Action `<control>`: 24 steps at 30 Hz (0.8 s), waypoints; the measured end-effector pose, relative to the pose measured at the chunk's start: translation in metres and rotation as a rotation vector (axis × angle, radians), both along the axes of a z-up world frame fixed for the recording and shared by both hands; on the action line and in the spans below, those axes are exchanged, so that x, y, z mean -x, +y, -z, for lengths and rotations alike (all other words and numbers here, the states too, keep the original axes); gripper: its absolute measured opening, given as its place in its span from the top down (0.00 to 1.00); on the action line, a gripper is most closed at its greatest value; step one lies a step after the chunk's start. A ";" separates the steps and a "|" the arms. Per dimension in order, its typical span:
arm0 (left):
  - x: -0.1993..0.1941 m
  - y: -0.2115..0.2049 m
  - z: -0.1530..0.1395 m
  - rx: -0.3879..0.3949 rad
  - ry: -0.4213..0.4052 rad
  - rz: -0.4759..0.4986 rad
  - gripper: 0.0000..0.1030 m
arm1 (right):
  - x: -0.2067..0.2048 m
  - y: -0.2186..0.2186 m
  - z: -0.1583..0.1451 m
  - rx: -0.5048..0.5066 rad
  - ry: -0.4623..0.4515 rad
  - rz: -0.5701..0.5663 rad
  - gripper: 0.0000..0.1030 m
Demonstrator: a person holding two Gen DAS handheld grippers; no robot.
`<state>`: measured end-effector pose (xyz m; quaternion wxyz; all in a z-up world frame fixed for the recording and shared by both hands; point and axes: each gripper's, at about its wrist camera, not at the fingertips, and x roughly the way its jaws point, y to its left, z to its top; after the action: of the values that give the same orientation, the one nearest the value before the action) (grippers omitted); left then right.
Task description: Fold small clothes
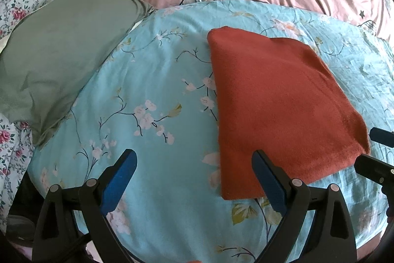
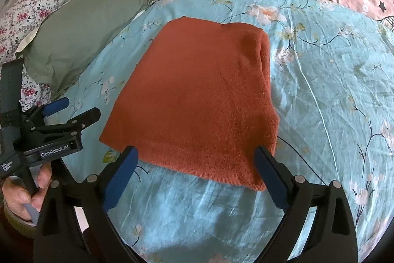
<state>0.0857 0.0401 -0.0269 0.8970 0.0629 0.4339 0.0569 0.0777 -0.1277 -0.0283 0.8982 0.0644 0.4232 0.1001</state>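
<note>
Wide-spread right gripper [image 2: 194, 159] over folded rust cloth [image 2: 197, 100], near edge partly hidden.

Both fisheye views look steeply down and forward along their own blue-padded fingers, close over the blue floral sheet [image 1: 160, 61]. The left wrist view sits further left, with the folded rust cloth [image 1: 275, 110] right of centre; the right wrist view centres it [image 2: 197, 102]. Both share the green pillow [image 1: 61, 61] upper left.

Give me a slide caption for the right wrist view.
Open right tongs poised at the near edge of the folded rust-red terry cloth on the blue floral bedsheet.
</note>
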 end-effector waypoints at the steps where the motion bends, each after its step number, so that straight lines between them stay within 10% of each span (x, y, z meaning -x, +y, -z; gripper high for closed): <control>1: 0.000 0.000 0.000 0.000 -0.002 -0.001 0.08 | -0.001 0.000 -0.001 0.001 -0.001 -0.001 0.07; 24: 0.002 0.000 -0.012 0.019 -0.042 0.003 0.08 | -0.015 0.002 -0.009 -0.009 -0.018 0.004 0.05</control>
<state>0.0836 0.0398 -0.0149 0.9065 0.0536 0.4155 0.0527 0.0930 -0.1256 -0.0190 0.9019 0.0682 0.4144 0.1008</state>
